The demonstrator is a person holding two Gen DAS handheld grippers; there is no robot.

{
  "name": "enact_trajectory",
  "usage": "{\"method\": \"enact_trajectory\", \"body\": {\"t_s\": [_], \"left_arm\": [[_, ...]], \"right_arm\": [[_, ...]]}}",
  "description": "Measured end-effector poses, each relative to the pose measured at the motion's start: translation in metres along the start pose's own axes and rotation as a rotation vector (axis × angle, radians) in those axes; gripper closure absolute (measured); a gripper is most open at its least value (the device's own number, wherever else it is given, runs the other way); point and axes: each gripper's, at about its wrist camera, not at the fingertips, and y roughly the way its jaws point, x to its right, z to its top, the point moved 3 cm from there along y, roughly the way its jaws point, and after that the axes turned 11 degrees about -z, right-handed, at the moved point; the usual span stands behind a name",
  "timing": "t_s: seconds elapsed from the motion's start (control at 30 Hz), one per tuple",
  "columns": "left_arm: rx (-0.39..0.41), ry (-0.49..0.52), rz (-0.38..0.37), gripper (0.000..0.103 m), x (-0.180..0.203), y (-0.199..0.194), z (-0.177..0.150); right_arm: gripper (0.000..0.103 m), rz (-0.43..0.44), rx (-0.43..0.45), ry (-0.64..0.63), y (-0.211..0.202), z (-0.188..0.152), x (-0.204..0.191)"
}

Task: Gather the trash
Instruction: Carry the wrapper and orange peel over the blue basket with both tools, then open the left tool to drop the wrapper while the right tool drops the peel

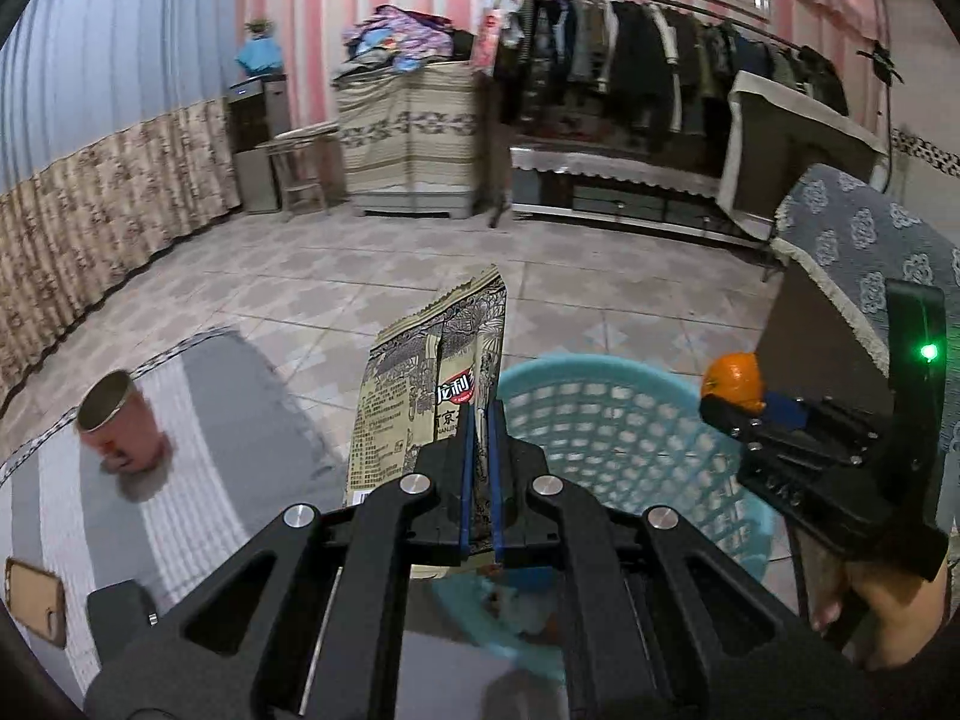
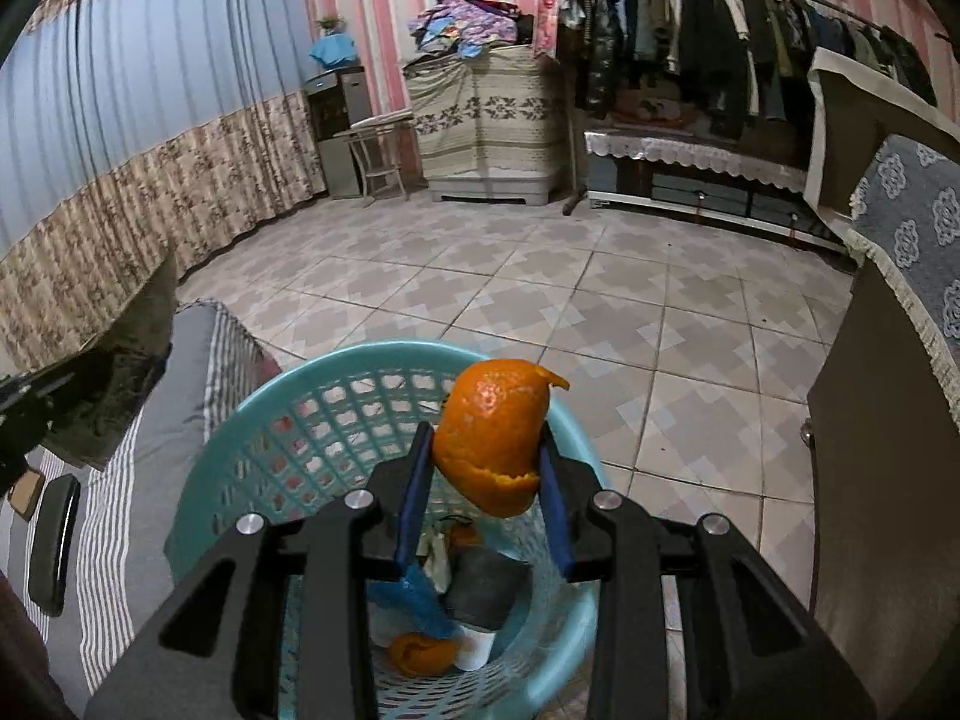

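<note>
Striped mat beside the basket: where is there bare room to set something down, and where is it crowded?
The striped mat is bare between the tipped pink can and the blue basket. Its near-left edge is taken by a dark flat object and a tan card. The basket's bottom is crowded with trash.

I counted two grippers: the left gripper (image 1: 480, 420) and the right gripper (image 2: 486, 450). One snack wrapper (image 1: 426, 384). One orange peel (image 2: 495, 438) held up, plus at least two more peel pieces (image 2: 420, 654) down in the basket. One blue basket (image 2: 240, 438). One pink can (image 1: 117, 426) on the grey striped cloth (image 1: 198, 480). One dark phone-like slab (image 2: 54, 543). Other scraps in the basket I could not count.
</note>
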Motion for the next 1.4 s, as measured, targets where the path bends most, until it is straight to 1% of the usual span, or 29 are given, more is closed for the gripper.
{"method": "enact_trajectory", "body": {"t_s": [0.13, 0.23, 0.27, 0.3, 0.33, 0.37, 0.4, 0.43, 0.47, 0.5, 0.53, 0.6, 0.7, 0.77, 0.8, 0.83, 0.9, 0.97, 1.03, 1.17, 1.2, 1.23, 1.3, 1.4], "left_arm": [[-0.027, 0.029, -0.013, 0.098, 0.017, 0.018, 0.001], [-0.051, 0.038, -0.019, 0.096, 0.021, 0.027, 0.001], [-0.054, 0.039, -0.015, 0.089, 0.02, 0.029, 0.002], [-0.054, 0.037, -0.008, 0.079, 0.02, 0.029, 0.002], [-0.048, 0.032, 0.001, 0.074, 0.017, 0.028, 0.003], [-0.043, 0.03, 0.009, 0.064, 0.015, 0.026, 0.004], [-0.035, 0.029, 0.028, 0.054, 0.012, 0.024, 0.005], [-0.023, 0.027, 0.061, 0.047, 0.006, 0.021, 0.006], [-0.014, 0.025, 0.085, 0.038, 0.002, 0.017, 0.006], [-0.003, 0.021, 0.11, 0.031, -0.002, 0.015, 0.006], [0.007, 0.009, 0.133, 0.028, -0.011, 0.008, 0.006], [0.019, -0.015, 0.17, 0.017, -0.025, -0.002, 0.004], [0.046, -0.058, 0.227, 0.006, -0.049, -0.02, 0.001], [0.052, -0.08, 0.253, 0.006, -0.064, -0.031, -0.004], [0.053, -0.09, 0.267, 0.006, -0.07, -0.036, -0.006], [0.054, -0.1, 0.279, 0.006, -0.075, -0.04, -0.008], [0.058, -0.121, 0.296, 0.005, -0.086, -0.052, -0.015], [0.062, -0.134, 0.315, 0.005, -0.095, -0.063, -0.021], [0.065, -0.147, 0.336, 0.005, -0.102, -0.076, -0.027], [0.101, -0.177, 0.367, 0.005, -0.117, -0.114, -0.04], [0.112, -0.182, 0.376, 0.005, -0.119, -0.124, -0.043], [0.123, -0.185, 0.389, 0.005, -0.12, -0.135, -0.047], [0.147, -0.183, 0.415, 0.005, -0.121, -0.154, -0.055], [0.18, -0.171, 0.425, 0.005, -0.118, -0.184, -0.068]], "right_arm": [[0.07, 0.008, -0.007, 0.029, 0.001, -0.001, 0.008], [0.07, 0.017, -0.009, 0.036, 0.001, -0.001, 0.008], [0.07, 0.02, -0.01, 0.035, 0.001, -0.001, 0.008], [0.07, 0.023, -0.013, 0.033, 0.002, -0.002, 0.007], [0.07, 0.026, -0.017, 0.032, 0.003, -0.002, 0.006], [0.07, 0.029, -0.02, 0.031, 0.005, -0.002, 0.006], [0.07, 0.033, -0.025, 0.03, 0.006, -0.003, 0.005], [0.07, 0.035, -0.031, 0.027, 0.007, -0.005, 0.004], [0.07, 0.037, -0.037, 0.023, 0.009, -0.006, 0.002], [0.07, 0.04, -0.042, 0.021, 0.01, -0.006, 0.001], [0.07, 0.045, -0.049, 0.015, 0.012, -0.007, -0.002], [0.07, 0.051, -0.058, 0.002, 0.015, -0.008, -0.007], [0.069, 0.065, -0.067, -0.023, 0.018, -0.009, -0.019], [0.067, 0.088, -0.073, -0.039, 0.02, -0.011, -0.029], [0.064, 0.089, -0.071, -0.045, 0.02, -0.012, -0.033], [0.044, 0.083, -0.068, -0.055, 0.02, -0.013, -0.037], [0.021, 0.08, -0.059, -0.058, 0.02, -0.015, -0.042], [0.019, 0.086, -0.062, -0.049, 0.02, -0.016, -0.044], [0.01, 0.083, -0.068, -0.028, 0.021, -0.016, -0.042], [0.007, 0.046, -0.062, -0.027, 0.013, -0.02, -0.042], [0.004, 0.038, -0.054, -0.024, 0.005, -0.021, -0.043], [0.004, 0.042, -0.046, -0.018, -0.002, -0.022, -0.046], [0.004, 0.086, -0.013, -0.01, -0.025, -0.021, -0.054], [0.004, 0.108, 0.044, -0.045, -0.054, -0.021, -0.072]]}}
